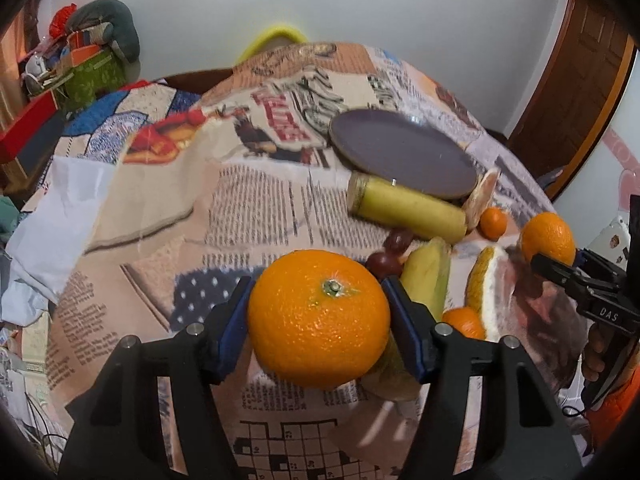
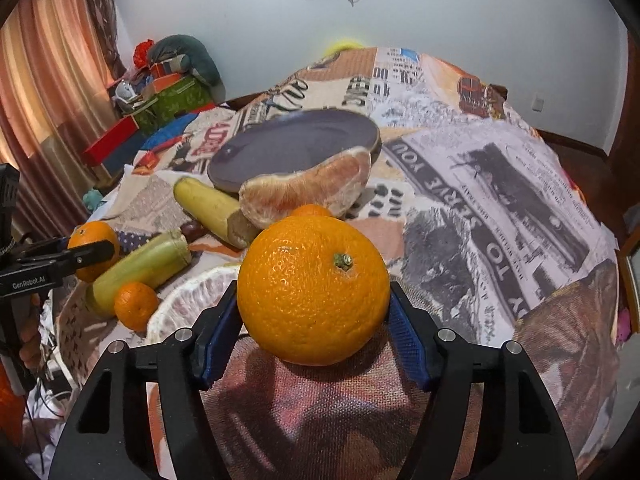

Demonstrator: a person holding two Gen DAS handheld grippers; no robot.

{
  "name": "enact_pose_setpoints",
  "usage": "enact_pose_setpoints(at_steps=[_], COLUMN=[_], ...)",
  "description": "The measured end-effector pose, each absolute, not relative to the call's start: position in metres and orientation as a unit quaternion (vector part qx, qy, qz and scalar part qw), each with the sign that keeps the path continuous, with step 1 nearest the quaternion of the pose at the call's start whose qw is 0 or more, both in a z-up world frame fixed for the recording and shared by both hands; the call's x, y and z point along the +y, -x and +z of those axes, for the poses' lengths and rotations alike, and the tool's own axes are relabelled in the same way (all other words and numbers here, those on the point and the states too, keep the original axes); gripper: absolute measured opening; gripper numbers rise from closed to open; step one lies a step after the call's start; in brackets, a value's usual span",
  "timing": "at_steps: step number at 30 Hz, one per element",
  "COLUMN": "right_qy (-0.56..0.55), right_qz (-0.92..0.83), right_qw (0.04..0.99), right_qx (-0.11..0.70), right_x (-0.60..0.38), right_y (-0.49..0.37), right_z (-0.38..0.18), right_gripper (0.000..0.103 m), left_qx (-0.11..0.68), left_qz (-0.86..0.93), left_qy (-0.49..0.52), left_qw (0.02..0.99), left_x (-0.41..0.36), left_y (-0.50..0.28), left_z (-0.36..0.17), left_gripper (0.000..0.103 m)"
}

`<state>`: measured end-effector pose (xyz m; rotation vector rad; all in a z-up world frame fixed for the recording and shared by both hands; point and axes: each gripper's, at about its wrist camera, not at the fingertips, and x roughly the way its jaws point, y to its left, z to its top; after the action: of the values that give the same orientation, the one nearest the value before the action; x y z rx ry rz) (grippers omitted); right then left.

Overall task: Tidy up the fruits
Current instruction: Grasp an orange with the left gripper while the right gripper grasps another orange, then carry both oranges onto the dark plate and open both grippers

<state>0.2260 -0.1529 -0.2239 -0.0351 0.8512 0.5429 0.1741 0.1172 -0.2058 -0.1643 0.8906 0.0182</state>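
My left gripper (image 1: pixel 318 312) is shut on a large orange (image 1: pixel 318 318) and holds it above the cloth. My right gripper (image 2: pixel 314 300) is shut on another large orange (image 2: pixel 314 290); that orange also shows in the left wrist view (image 1: pixel 547 238). A dark round plate (image 1: pixel 402 152) lies empty further back and shows in the right wrist view (image 2: pixel 296 148). Around it lie two banana pieces (image 1: pixel 406 208) (image 1: pixel 428 276), pomelo wedges (image 2: pixel 308 188) (image 1: pixel 486 292), small mandarins (image 1: pixel 493 222) (image 2: pixel 136 306) and dark grapes (image 1: pixel 390 254).
The table is covered with a newspaper-print cloth (image 2: pixel 500 200). Boxes and a grey cushion (image 1: pixel 104 28) are stacked at the back left. A wooden door (image 1: pixel 580 80) stands at the right and a curtain (image 2: pixel 44 100) hangs at the left.
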Motion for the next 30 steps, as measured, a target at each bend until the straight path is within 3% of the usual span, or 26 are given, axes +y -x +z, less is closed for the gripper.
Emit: enact_pose_setpoints(at_steps=[18,30], right_qy=[0.019,0.027], right_qz=[0.263,0.268], right_qw=[0.913,0.923], right_qx=[0.312,0.275], right_x=[-0.149,-0.131], right_y=[-0.248,-0.290], right_z=[-0.154,-0.137], right_gripper=[0.066,0.066], left_qx=[0.316,0.300], left_qz=[0.005,0.008], left_qy=[0.057,0.038], left_qw=[0.947,0.953], left_x=[0.098,0.089], left_y=[-0.213,-0.272], left_z=[-0.113,-0.109], left_gripper=[0.064,0.064])
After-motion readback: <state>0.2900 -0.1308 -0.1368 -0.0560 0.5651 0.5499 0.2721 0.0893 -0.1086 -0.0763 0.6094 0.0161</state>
